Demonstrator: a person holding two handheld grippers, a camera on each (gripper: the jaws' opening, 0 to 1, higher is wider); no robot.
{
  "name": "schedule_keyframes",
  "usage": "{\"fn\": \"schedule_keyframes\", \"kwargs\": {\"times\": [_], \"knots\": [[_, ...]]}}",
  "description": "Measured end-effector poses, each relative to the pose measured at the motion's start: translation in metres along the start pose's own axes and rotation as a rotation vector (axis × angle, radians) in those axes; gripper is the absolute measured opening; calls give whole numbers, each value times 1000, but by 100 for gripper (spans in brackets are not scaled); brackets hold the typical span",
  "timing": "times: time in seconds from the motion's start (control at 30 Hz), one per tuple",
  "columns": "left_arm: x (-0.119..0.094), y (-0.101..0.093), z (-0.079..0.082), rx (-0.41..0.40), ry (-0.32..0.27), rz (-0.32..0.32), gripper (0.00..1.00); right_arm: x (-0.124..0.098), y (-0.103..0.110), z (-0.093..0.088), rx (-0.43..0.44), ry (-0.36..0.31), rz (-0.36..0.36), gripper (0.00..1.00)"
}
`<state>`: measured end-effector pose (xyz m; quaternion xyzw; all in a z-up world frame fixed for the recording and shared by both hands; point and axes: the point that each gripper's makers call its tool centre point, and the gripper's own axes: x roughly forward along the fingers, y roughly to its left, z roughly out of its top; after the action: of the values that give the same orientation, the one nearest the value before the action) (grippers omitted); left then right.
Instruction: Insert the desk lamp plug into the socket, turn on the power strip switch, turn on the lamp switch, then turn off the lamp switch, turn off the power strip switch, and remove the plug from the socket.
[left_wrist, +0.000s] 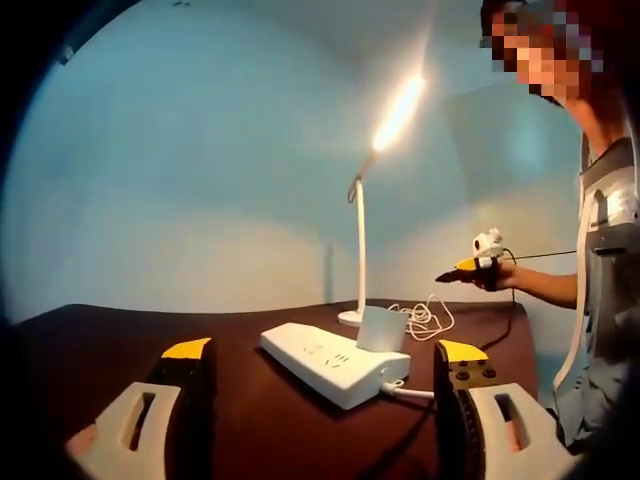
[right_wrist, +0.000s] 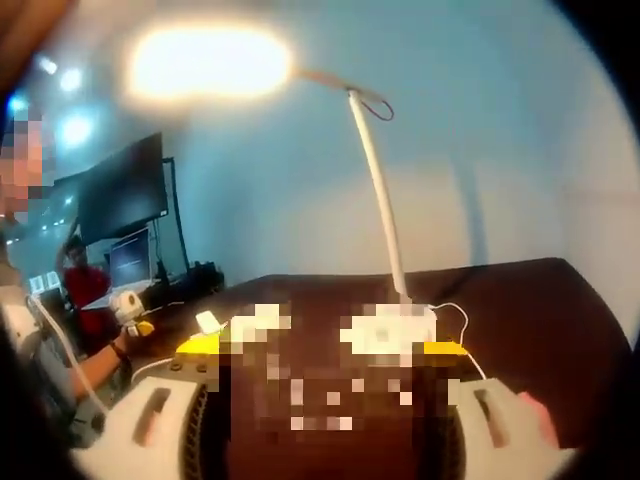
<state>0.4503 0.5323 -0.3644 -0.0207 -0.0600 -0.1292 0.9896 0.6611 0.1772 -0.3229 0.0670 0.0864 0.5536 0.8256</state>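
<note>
The white desk lamp (left_wrist: 360, 250) stands lit at the back of the dark table (left_wrist: 130, 330), its head glowing. In front of it lies the white power strip (left_wrist: 325, 368) with the lamp's white plug (left_wrist: 381, 328) seated in it. My left gripper (left_wrist: 325, 350) is open and empty, hanging short of the strip. My right gripper (left_wrist: 470, 268) is held up at the right, beside the lamp. In the right gripper view the right gripper (right_wrist: 322, 347) is open in front of the lamp (right_wrist: 378, 190), whose base is blurred, and the left gripper (right_wrist: 130, 312) shows far left.
The lamp cord (left_wrist: 425, 318) lies coiled behind the strip, and the strip's own cable (left_wrist: 410, 393) runs off right. A person in a grey vest (left_wrist: 605, 290) stands at the table's right. Dark monitors (right_wrist: 125, 200) and another person (right_wrist: 80, 285) are beyond the table.
</note>
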Motion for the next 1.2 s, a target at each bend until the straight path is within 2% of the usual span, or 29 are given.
{"fn": "schedule_keyframes", "kwargs": {"times": [0.3, 0.43, 0.53, 0.8, 1.13, 1.2], "knots": [[-1, -1, -2, -4, 17, -13, 78, 17, -18, 7, -17, -3, -22, 63], [-2, -6, -6, -16, 38, -45, 70, 23, -27, 7, -8, -6, -36, 59], [-1, -7, -7, -7, 46, -45, 71, 29, -32, 14, -2, -19, -39, 55], [-2, -4, -1, -1, 11, -26, 76, 52, -43, 31, -61, -12, -45, 42], [-1, -6, -3, 6, 28, -28, 75, 81, -47, 34, -90, -3, -49, 31], [-1, -6, -3, 8, 29, -28, 75, 84, -51, 36, -92, -8, -57, 25]]}}
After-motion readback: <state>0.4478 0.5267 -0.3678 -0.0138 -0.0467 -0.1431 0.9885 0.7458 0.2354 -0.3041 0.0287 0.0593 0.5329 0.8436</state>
